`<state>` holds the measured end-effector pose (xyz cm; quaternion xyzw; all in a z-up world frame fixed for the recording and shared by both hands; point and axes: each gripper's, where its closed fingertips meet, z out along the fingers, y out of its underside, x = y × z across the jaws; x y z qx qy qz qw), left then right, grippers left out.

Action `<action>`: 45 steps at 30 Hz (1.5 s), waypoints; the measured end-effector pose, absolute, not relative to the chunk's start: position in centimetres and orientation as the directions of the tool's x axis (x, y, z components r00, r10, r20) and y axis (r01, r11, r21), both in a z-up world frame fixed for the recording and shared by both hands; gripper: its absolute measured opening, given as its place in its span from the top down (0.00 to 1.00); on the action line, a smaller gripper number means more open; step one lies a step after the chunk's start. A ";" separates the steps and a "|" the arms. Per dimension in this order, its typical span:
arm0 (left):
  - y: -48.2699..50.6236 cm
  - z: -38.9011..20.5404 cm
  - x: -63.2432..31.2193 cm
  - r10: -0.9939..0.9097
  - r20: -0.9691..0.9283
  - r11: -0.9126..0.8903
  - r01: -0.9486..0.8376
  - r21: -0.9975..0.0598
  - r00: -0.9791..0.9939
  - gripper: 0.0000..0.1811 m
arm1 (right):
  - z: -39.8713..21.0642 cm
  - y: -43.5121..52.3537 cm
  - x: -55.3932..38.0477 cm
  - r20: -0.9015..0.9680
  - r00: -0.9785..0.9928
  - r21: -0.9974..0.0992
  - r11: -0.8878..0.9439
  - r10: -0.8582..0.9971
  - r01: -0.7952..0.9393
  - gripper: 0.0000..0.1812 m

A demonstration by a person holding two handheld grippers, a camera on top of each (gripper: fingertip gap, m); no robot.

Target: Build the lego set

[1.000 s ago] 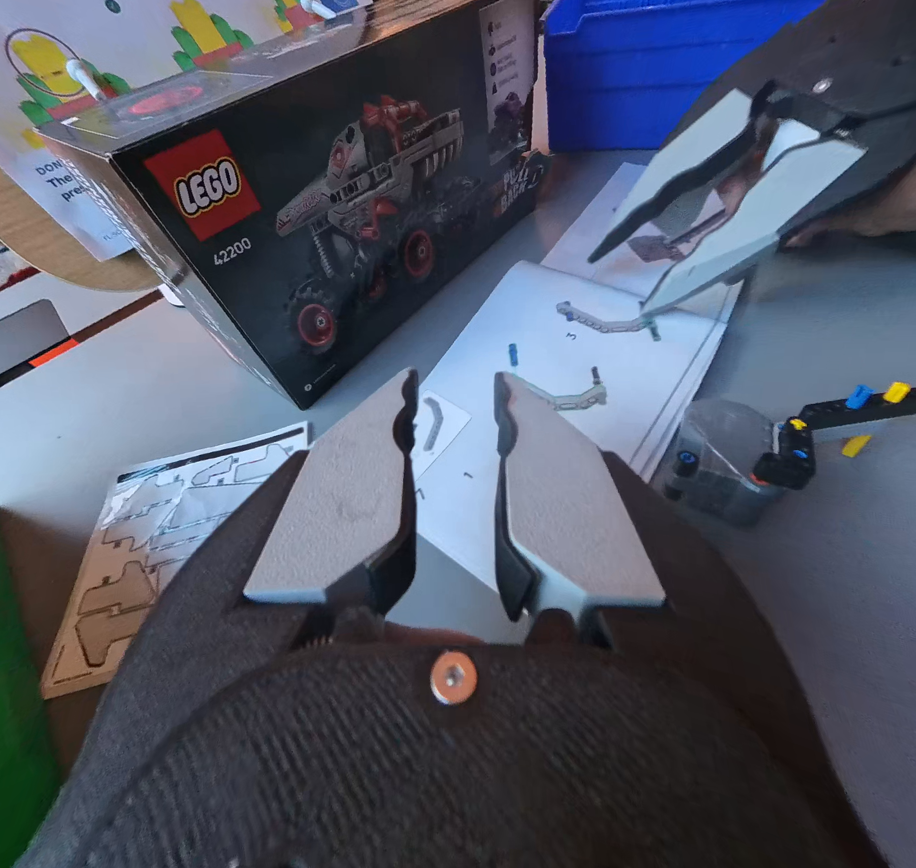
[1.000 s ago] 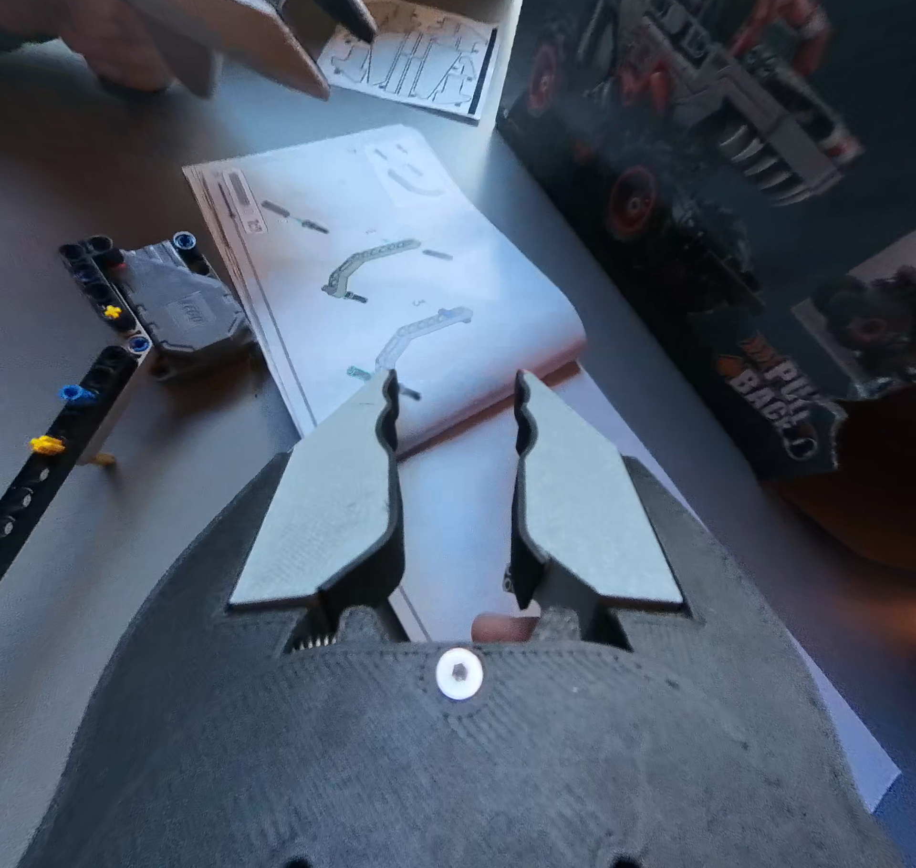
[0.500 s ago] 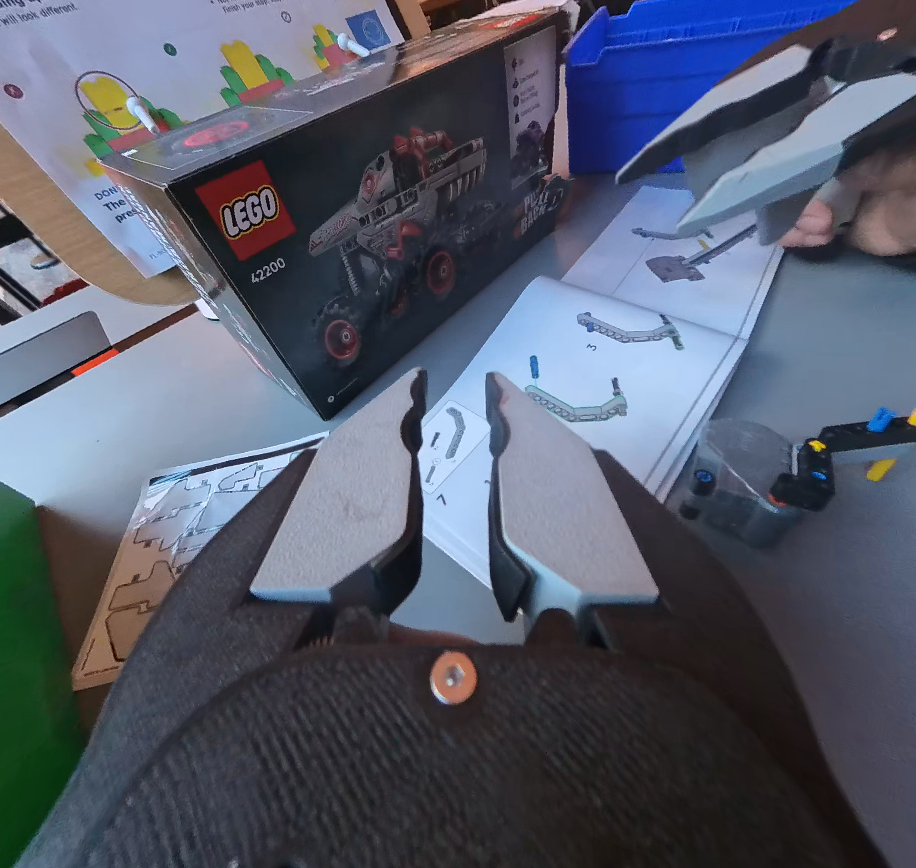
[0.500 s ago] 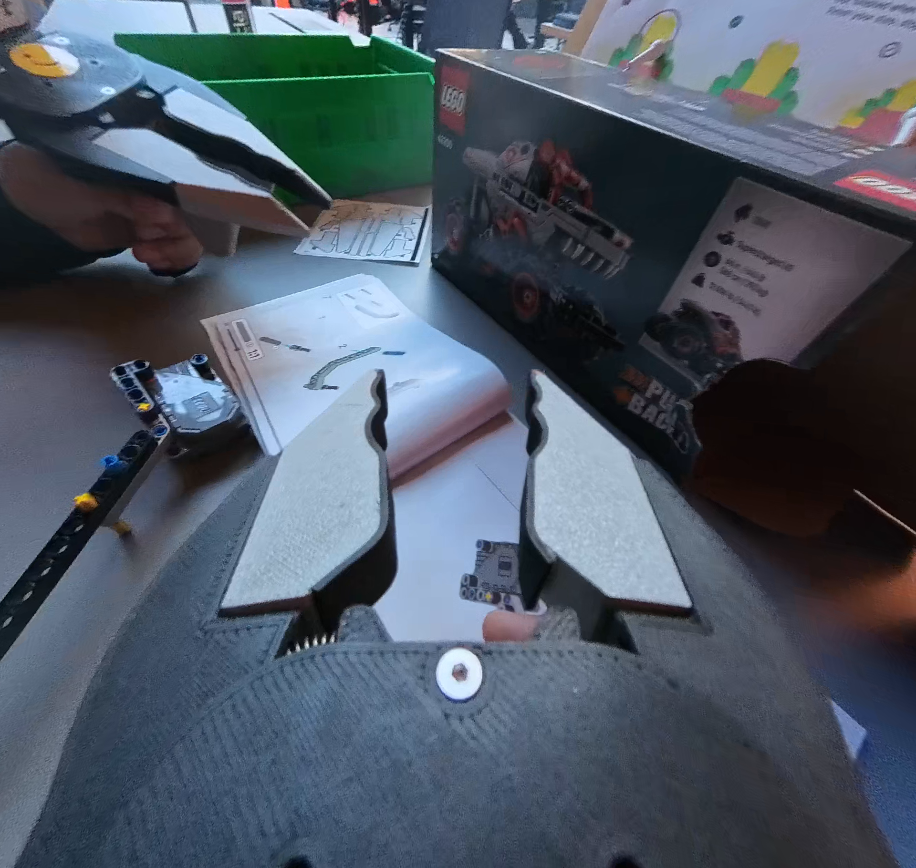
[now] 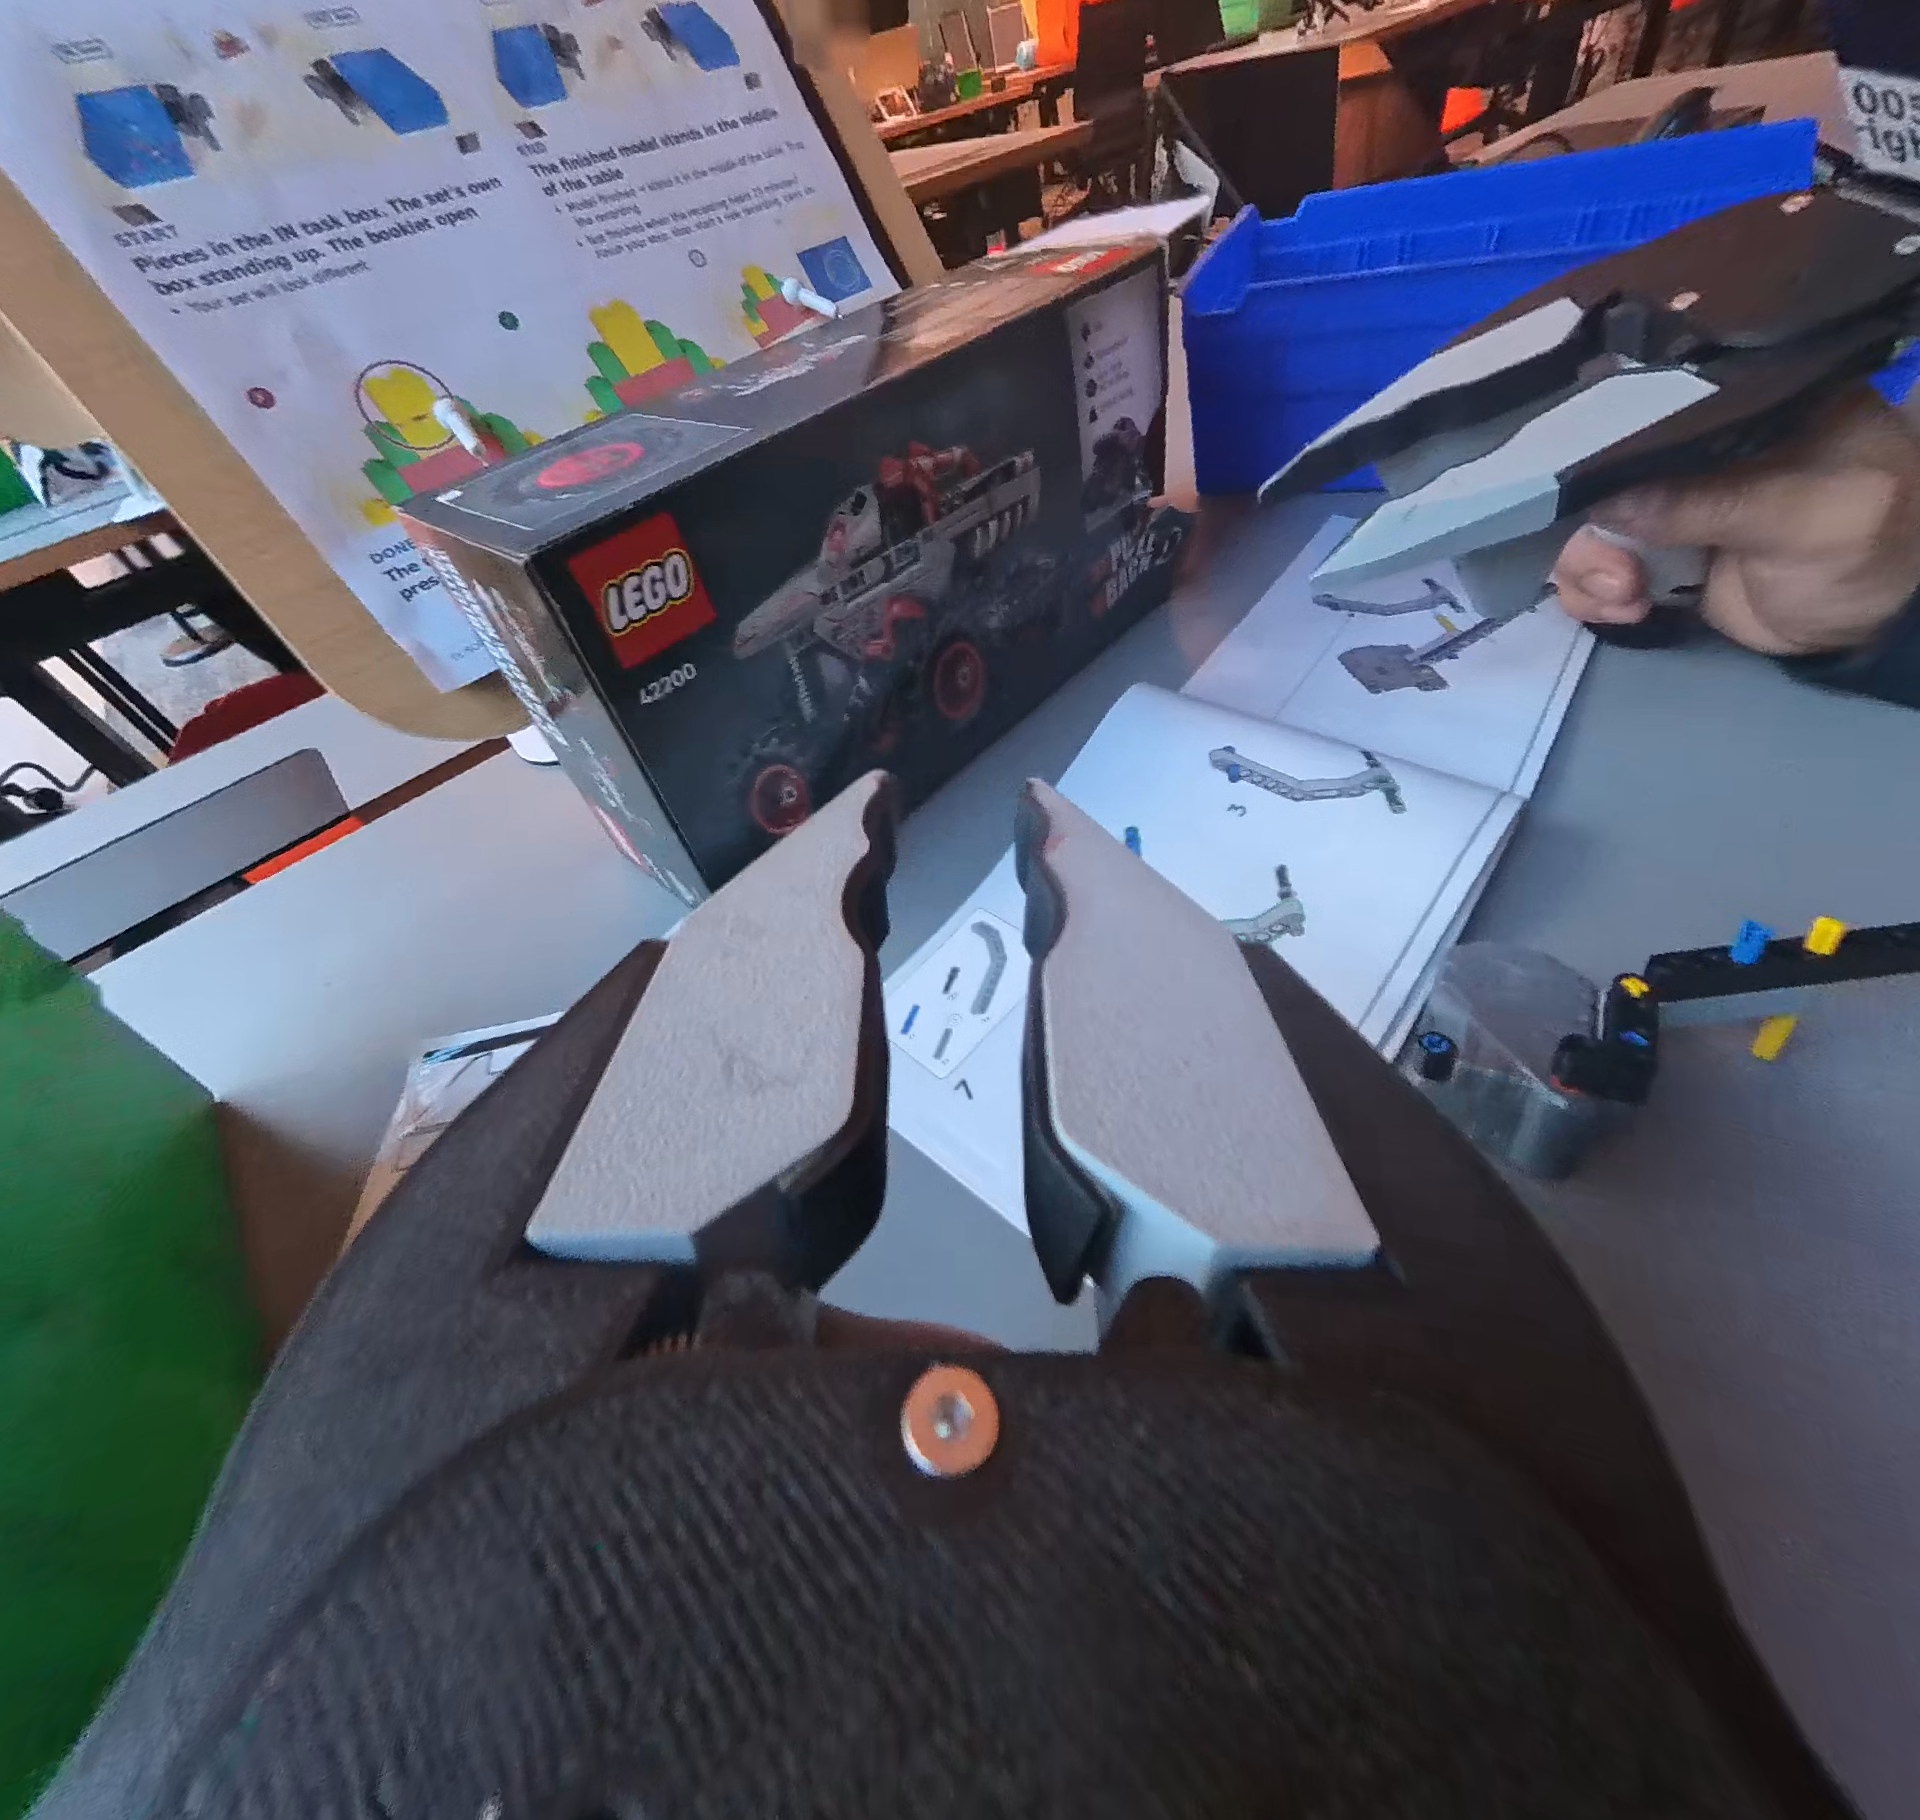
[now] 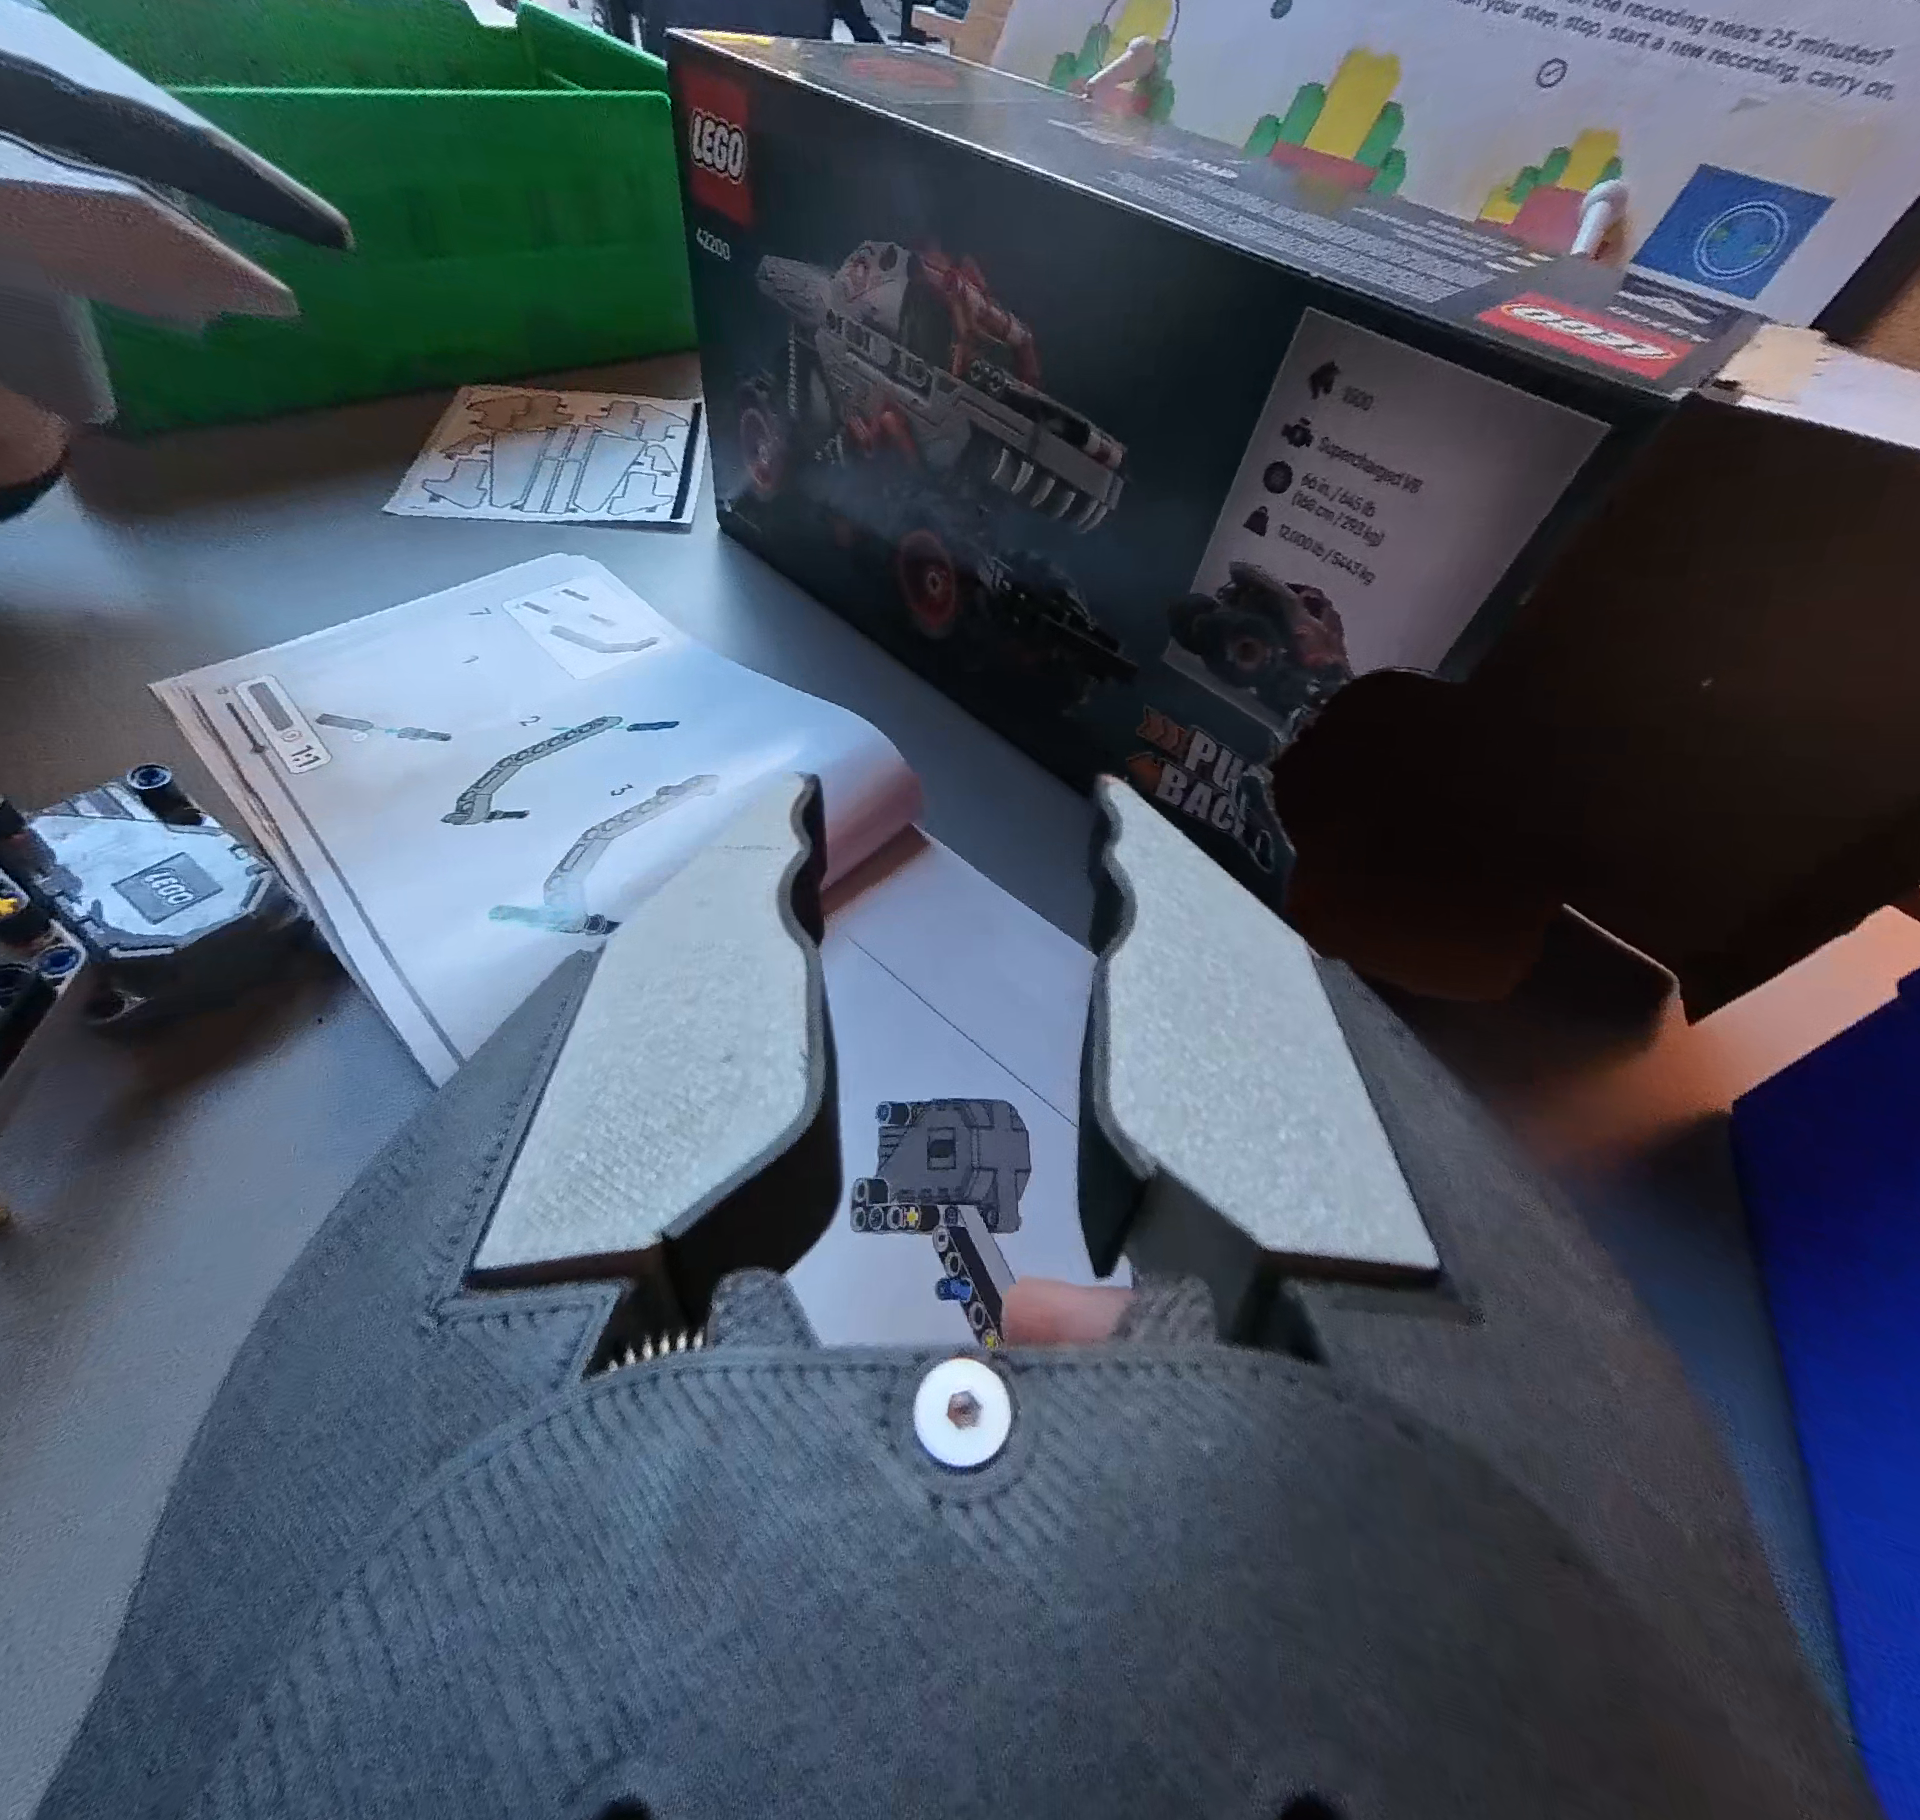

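Observation:
The open instruction booklet (image 5: 1299, 835) lies flat on the grey table, also in the right wrist view (image 6: 499, 731). To its right sits a grey pull-back motor (image 5: 1507, 1064) joined to a black beam (image 5: 1766, 970) with blue and yellow pins; the motor also shows at the left edge of the right wrist view (image 6: 156, 897). A loose yellow pin (image 5: 1771, 1038) lies by the beam. My left gripper (image 5: 956, 804) is open and empty above the booklet's near edge. My right gripper (image 6: 956, 804) is open and empty above the booklet's far page.
The black set box (image 5: 862, 575) stands behind the booklet with its end flap (image 6: 1558, 783) open. A blue bin (image 5: 1455, 295) stands at the back right, a green bin (image 6: 416, 170) on the left. A sticker sheet (image 6: 561, 461) lies by the green bin. An instruction poster (image 5: 416, 160) stands behind the box. Spacing between my two grippers at the tips: around 20 cm. About 12 cm separates my left fingertips from the grey pull-back motor (image 5: 1507, 1064).
Both grippers have risen and tilted up, so more of the room shows. My right gripper has drawn back from the booklet's fold and its jaws have opened wider.

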<state>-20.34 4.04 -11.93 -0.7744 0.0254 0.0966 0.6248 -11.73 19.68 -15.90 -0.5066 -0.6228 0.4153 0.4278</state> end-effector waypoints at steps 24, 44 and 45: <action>4.6 -13.9 -21.1 0.092 -0.194 -0.279 -0.161 -0.947 0.977 0.90 | -16.5 19.7 -11.9 0.155 -0.118 -0.933 0.184 0.981 0.310 0.76; 4.7 -15.5 -22.3 0.116 -0.190 -0.330 -0.143 -0.933 0.975 0.90 | -17.3 20.3 -12.3 0.088 -0.114 -0.922 0.125 0.990 0.367 0.71; 4.8 -15.6 -22.3 0.115 -0.191 -0.333 -0.144 -0.932 0.975 0.90 | -17.3 20.2 -12.3 0.088 -0.114 -0.922 0.125 0.990 0.366 0.71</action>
